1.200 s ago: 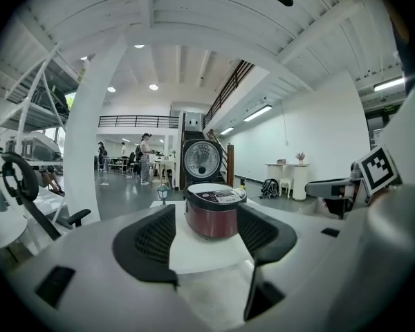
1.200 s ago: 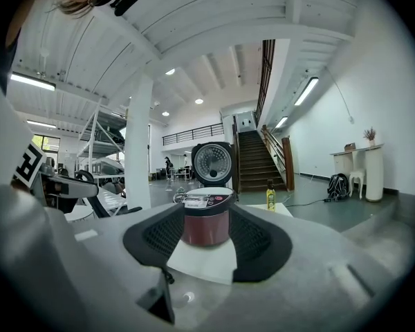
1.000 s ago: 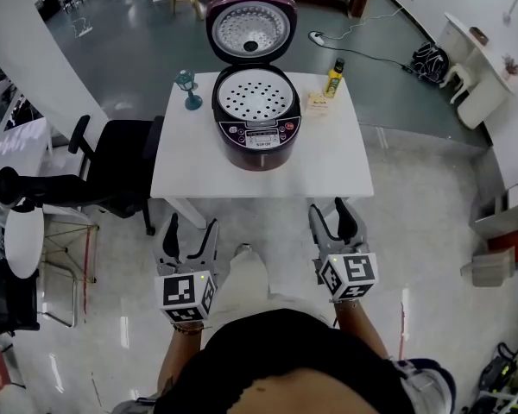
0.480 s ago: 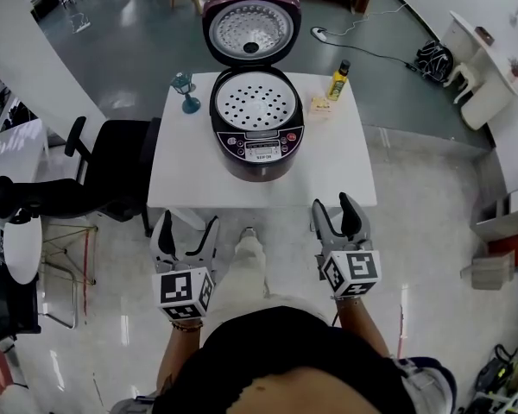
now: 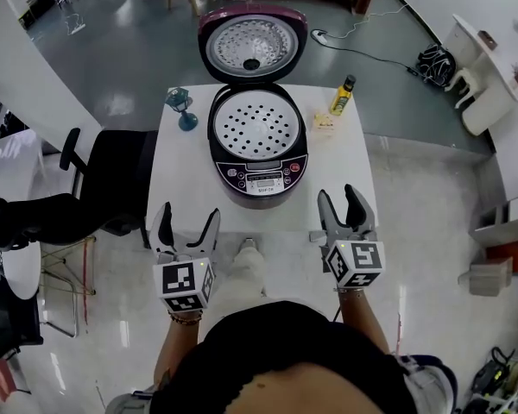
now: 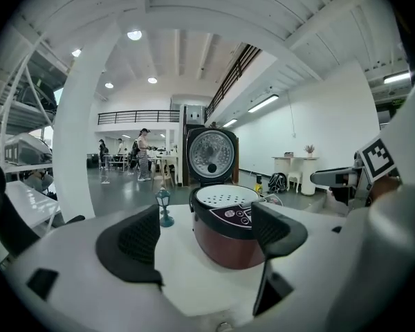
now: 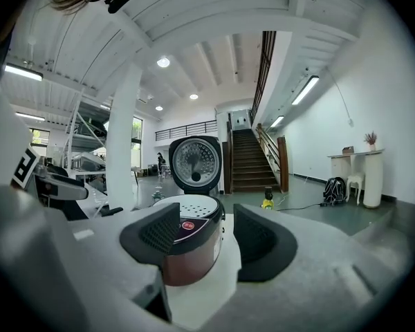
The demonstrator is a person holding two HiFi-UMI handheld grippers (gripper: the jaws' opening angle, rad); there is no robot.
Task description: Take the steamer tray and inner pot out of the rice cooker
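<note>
The person has stepped closer. The rice cooker [image 5: 257, 149] now looms larger in the head view than a second ago, and both tools reach the near edge of the table [image 5: 190, 175], just short of the cooker. The left gripper [image 5: 188, 218] has just been opening its jaws. They now stand wide with nothing held. The right gripper [image 5: 338, 198] is also spread and empty.

I judge this as the approach, with no lifting begun. The steamer tray [image 5: 255, 126] sits in the cooker's mouth below the raised lid [image 5: 251, 48], and it hides the inner pot.

The head view alone looks down onto the tray's holes. The gripper views show the cooker's side wall. The left one adds a small lantern [image 6: 164, 206] left of the cooker, and the right one a yellow bottle [image 7: 267, 199] to its right.
</note>
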